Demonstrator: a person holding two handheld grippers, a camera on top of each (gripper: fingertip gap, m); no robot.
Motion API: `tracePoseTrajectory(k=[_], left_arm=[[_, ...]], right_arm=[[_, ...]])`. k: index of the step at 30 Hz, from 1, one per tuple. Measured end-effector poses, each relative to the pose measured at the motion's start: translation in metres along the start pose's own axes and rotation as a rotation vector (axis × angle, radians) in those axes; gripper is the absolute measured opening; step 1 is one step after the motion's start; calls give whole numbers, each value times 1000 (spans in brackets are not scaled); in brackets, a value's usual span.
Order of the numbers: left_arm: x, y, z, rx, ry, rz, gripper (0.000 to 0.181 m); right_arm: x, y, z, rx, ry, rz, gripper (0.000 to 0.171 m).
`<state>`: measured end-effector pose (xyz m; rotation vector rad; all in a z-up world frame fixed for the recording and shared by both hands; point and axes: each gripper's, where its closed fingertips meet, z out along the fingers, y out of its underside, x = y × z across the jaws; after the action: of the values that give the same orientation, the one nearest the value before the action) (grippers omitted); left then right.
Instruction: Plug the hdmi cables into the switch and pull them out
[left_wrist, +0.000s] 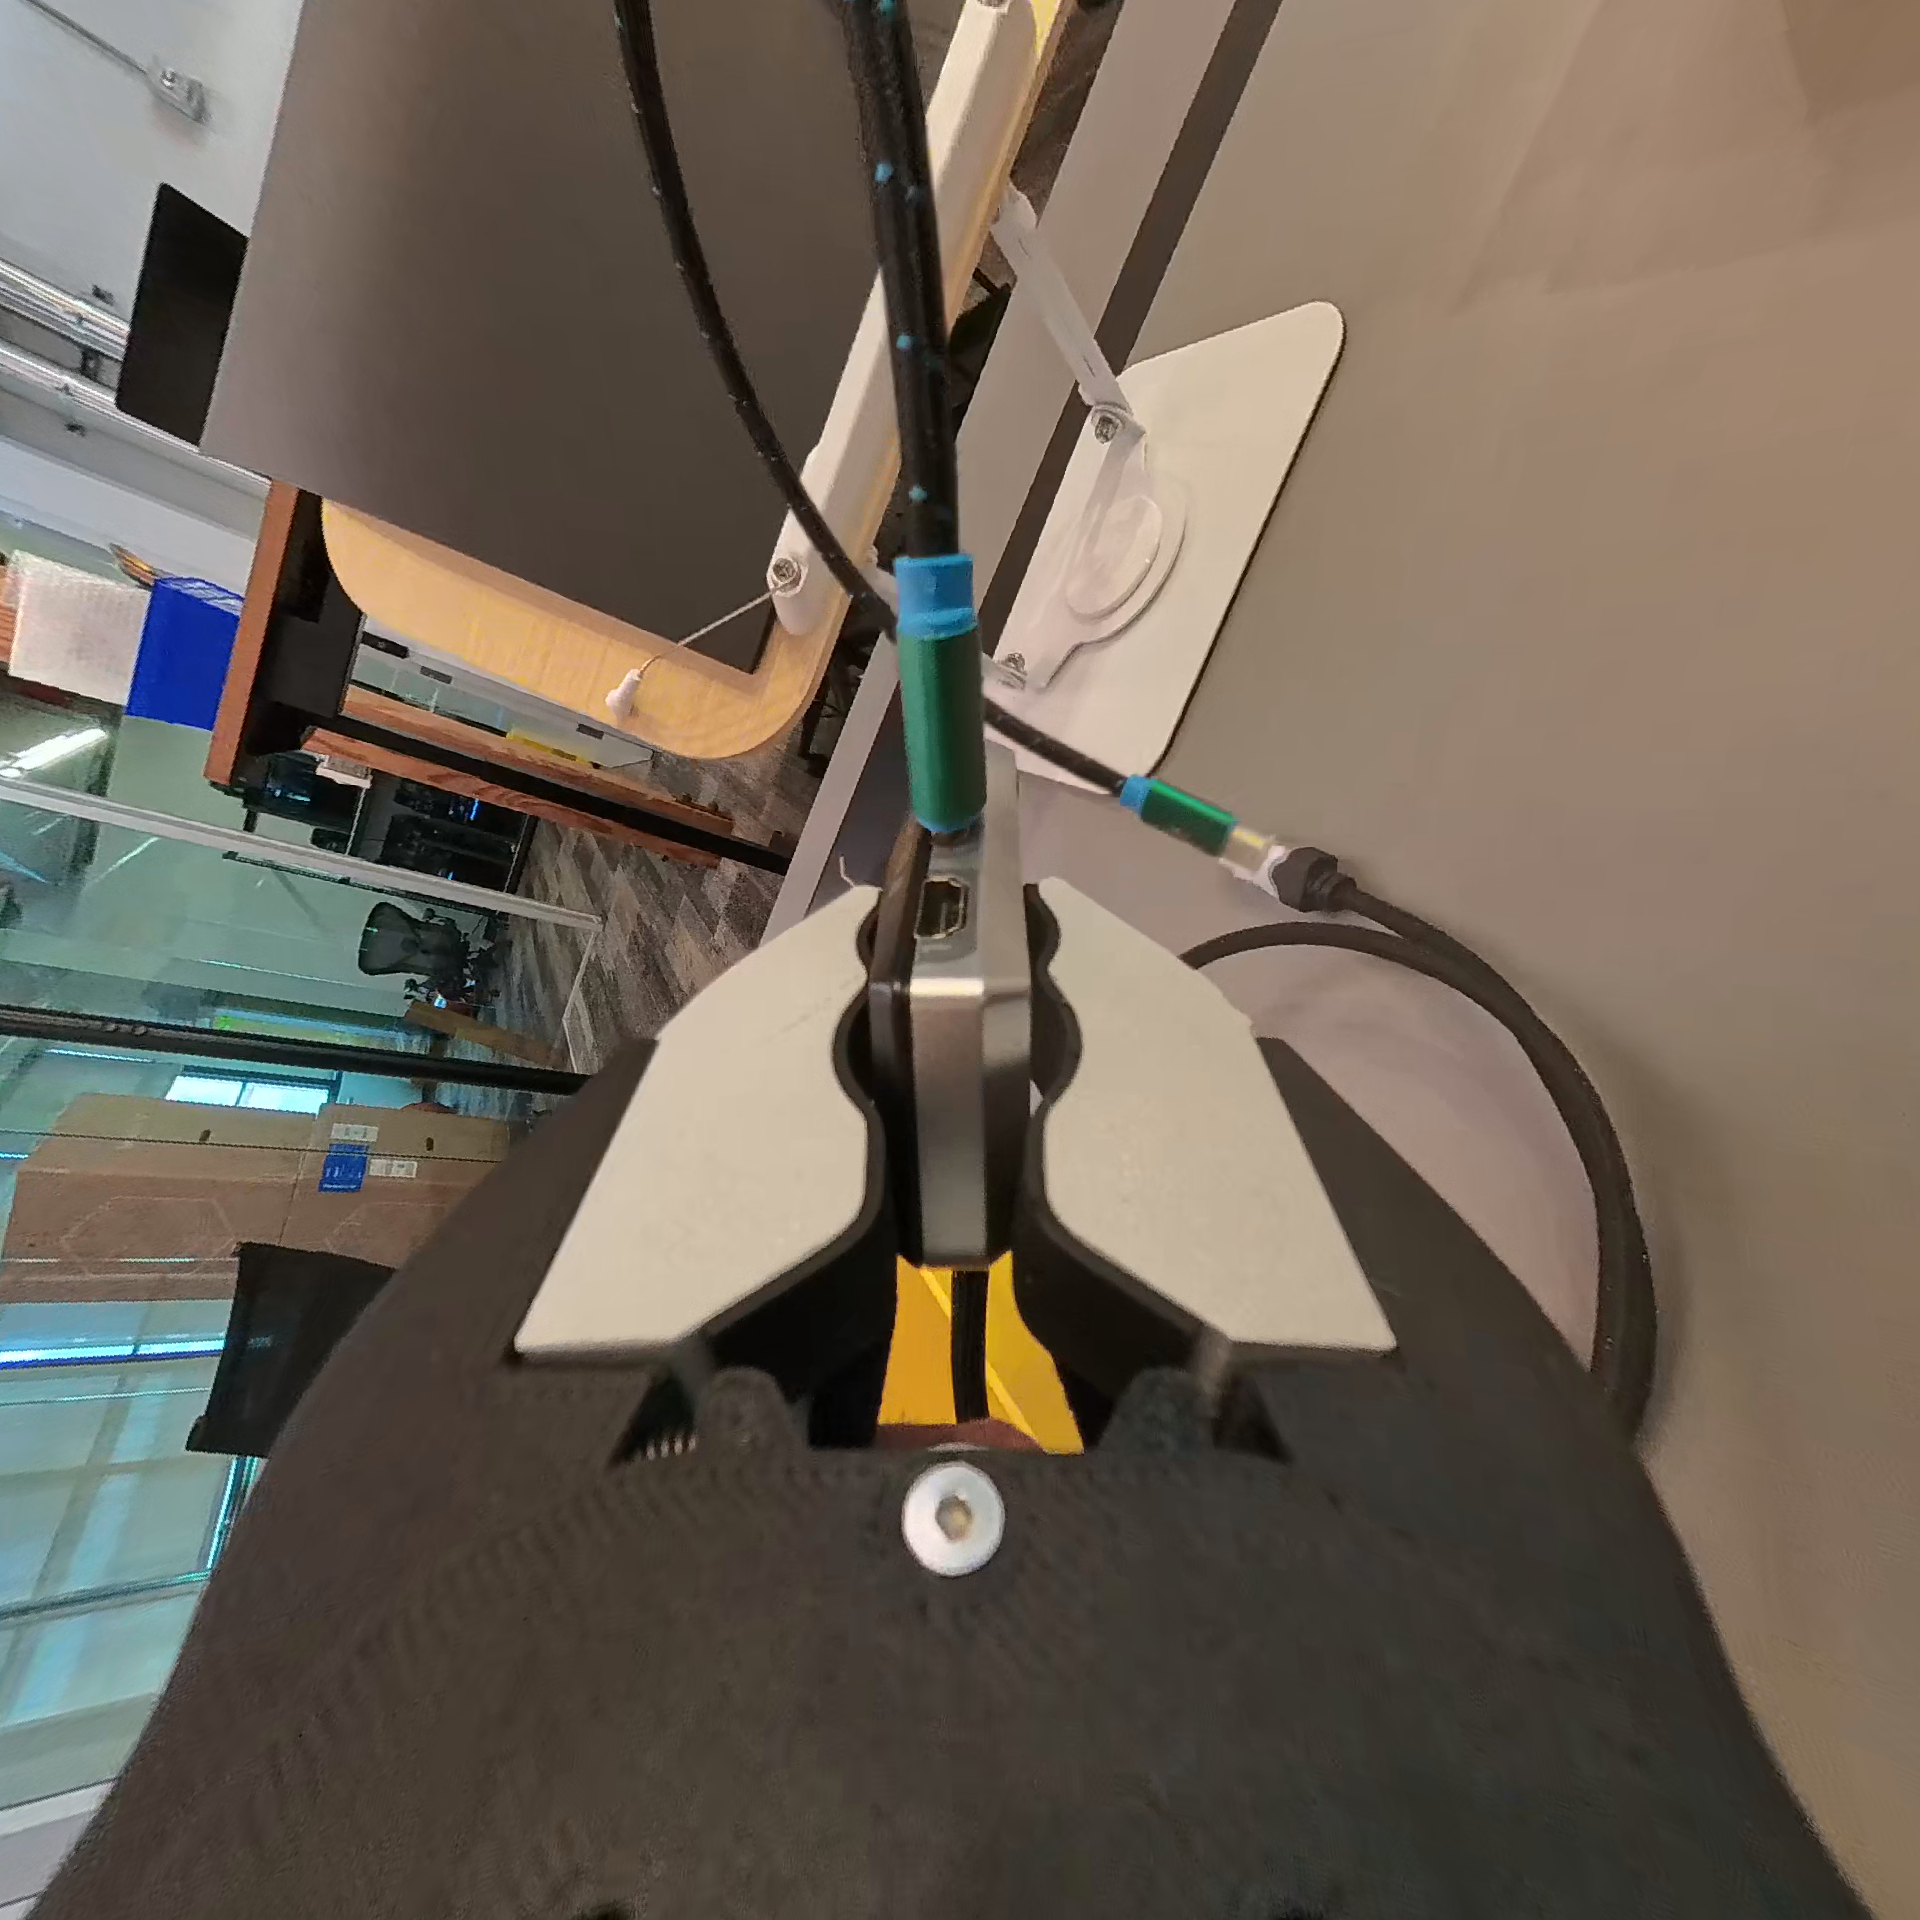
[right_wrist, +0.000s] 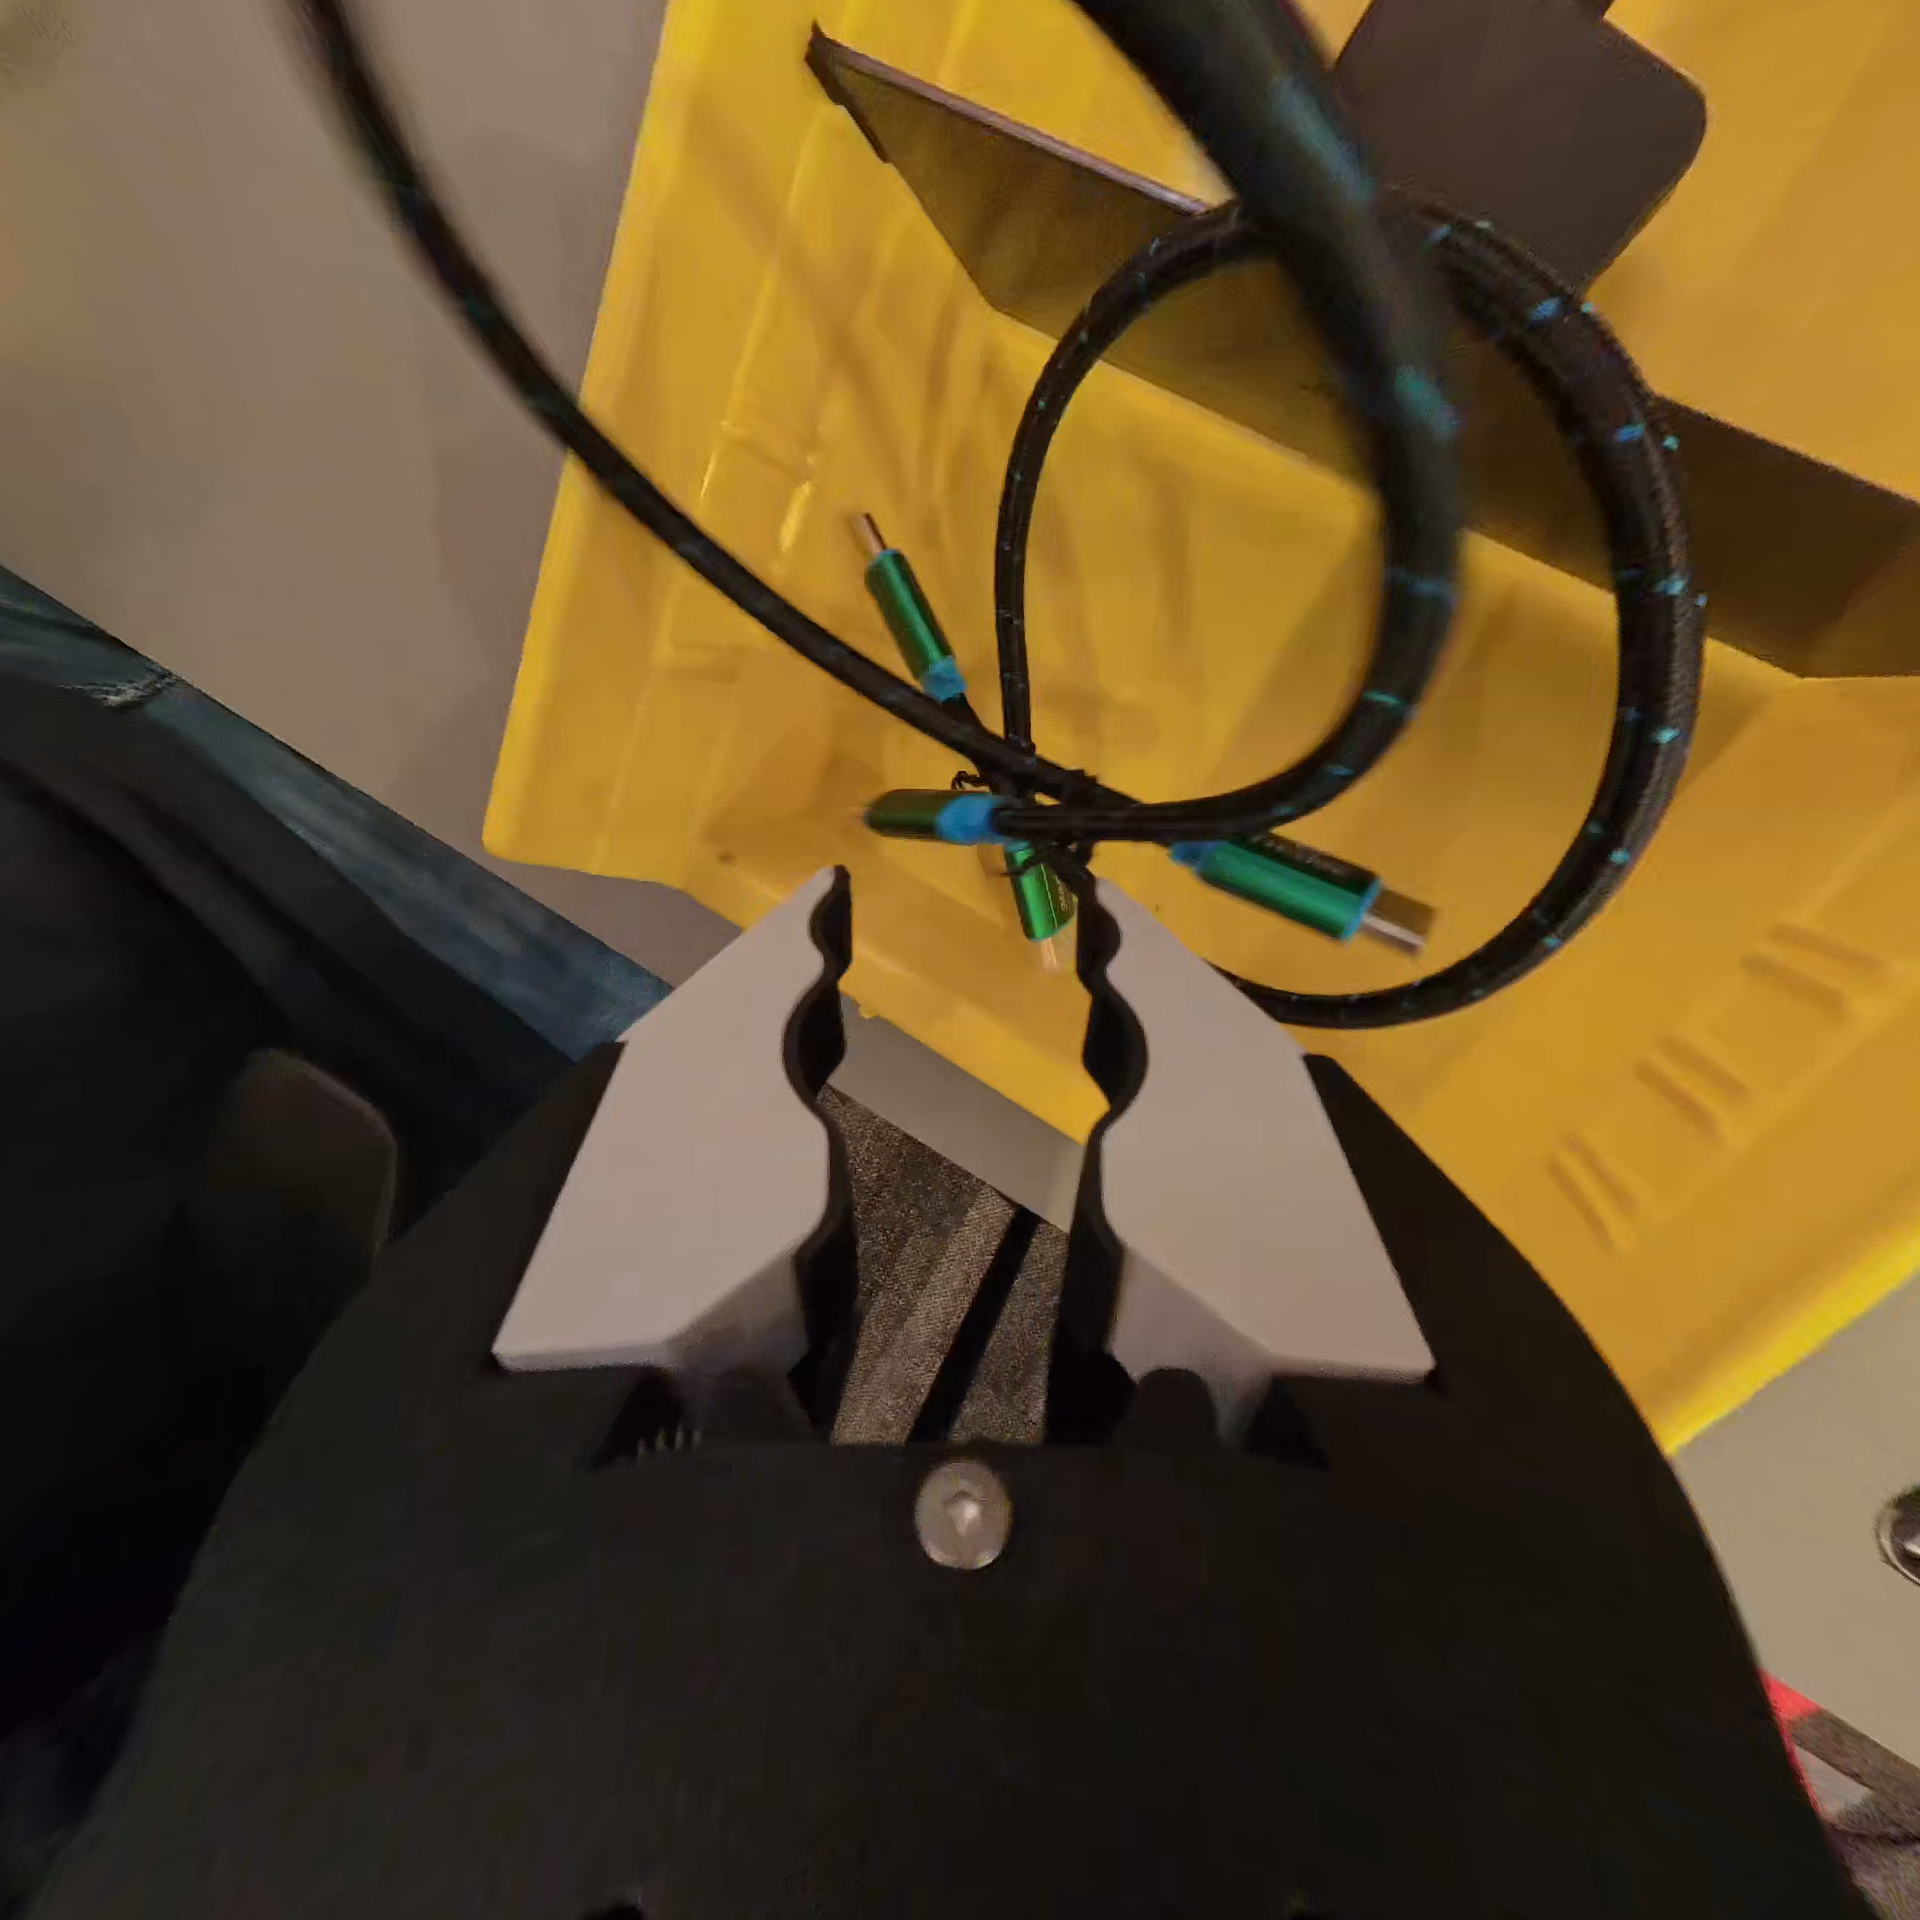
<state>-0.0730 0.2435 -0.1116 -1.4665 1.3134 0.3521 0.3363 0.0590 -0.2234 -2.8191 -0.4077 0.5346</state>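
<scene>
Left gripper (left_wrist: 951, 925) clamped on switch (left_wrist: 951, 1049), grey slab held edge-on between fingers; one port seen empty, facing camera. Beyond it, green-sleeved HDMI plug (left_wrist: 940, 738) seated in switch end (braided black cable rising from it). Farther right, second green plug (left_wrist: 1179, 816) joined to thick black cable on beige table (left_wrist: 1662, 623).

Right gripper (right_wrist: 966, 914) held narrowly apart, nothing gripped. Just past fingertips, loose plugs (right_wrist: 1049, 894) and coiled braided cables (right_wrist: 1621, 582) seen against yellow bin (right_wrist: 727, 416).
</scene>
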Motion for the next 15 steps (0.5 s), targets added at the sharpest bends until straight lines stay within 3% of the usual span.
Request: tracePoseTrajectory(k=[4, 6, 8, 12, 15], left_arm=[[-1, 2, 0, -1, 4, -7, 22], [0, 2, 1, 5, 5, -9, 22], [1, 1, 1, 11, 1, -1, 22], [1, -7, -1, 33, -34, 31, 22], [-1, -15, -4, 48, -61, 51, 22]], right_arm=[[3, 11, -14, -85, 70, -16, 61], [-1, 5, -31, -40, 106, -36, 58], [-19, -21, -55, 115, 135, -134, 57], [-122, -102, -93, 574, 19, -436, 59], [-206, -139, -80, 733, -188, -539, 53]])
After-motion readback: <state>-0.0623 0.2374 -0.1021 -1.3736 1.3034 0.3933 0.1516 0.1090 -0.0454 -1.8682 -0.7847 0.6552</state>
